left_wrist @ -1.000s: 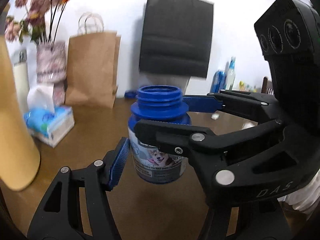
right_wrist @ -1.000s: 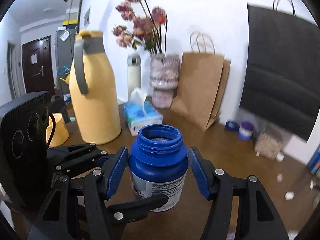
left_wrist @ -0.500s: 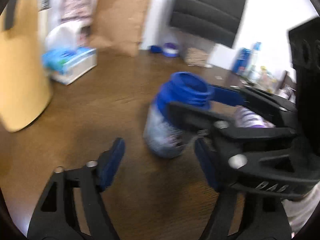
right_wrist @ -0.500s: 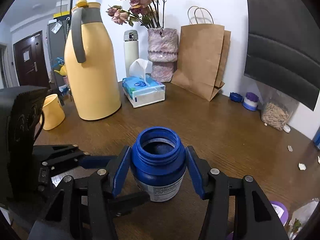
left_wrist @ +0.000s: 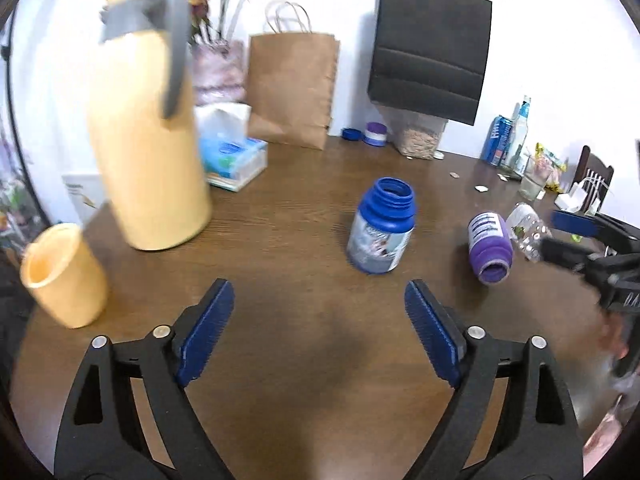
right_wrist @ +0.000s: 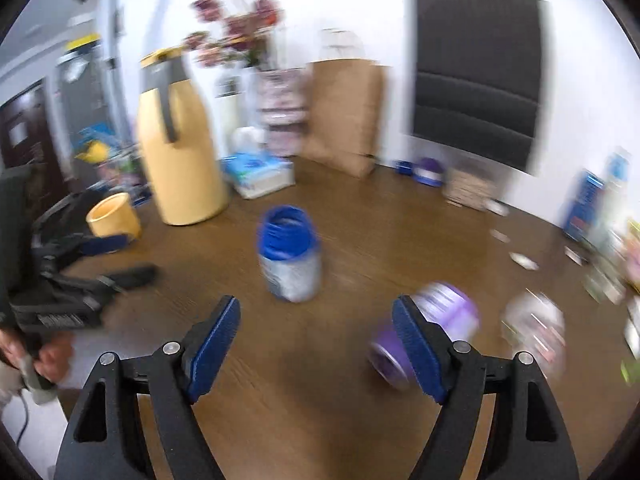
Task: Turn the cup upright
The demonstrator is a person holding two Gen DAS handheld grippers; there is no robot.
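Note:
A blue open-topped jar point(left_wrist: 382, 226) stands upright on the brown table point(left_wrist: 300, 364); it also shows in the right wrist view point(right_wrist: 289, 254). A purple jar point(left_wrist: 490, 247) lies on its side to its right, seen blurred in the right wrist view point(right_wrist: 424, 332) behind my right finger. My left gripper point(left_wrist: 319, 332) is open and empty, short of the blue jar. My right gripper point(right_wrist: 316, 346) is open and empty, also back from the blue jar. The right gripper shows at the left wrist view's right edge point(left_wrist: 592, 248).
A tall yellow jug point(left_wrist: 148, 128), a yellow cup point(left_wrist: 62, 276) and a tissue box point(left_wrist: 234, 160) stand at the left. A brown bag point(left_wrist: 290, 88) and a black bag point(left_wrist: 430, 44) stand at the back. A clear bottle point(left_wrist: 528, 230) lies right of the purple jar.
Both grippers have let go of the blue jar and pulled back from it. The jar now stands on the table by itself.

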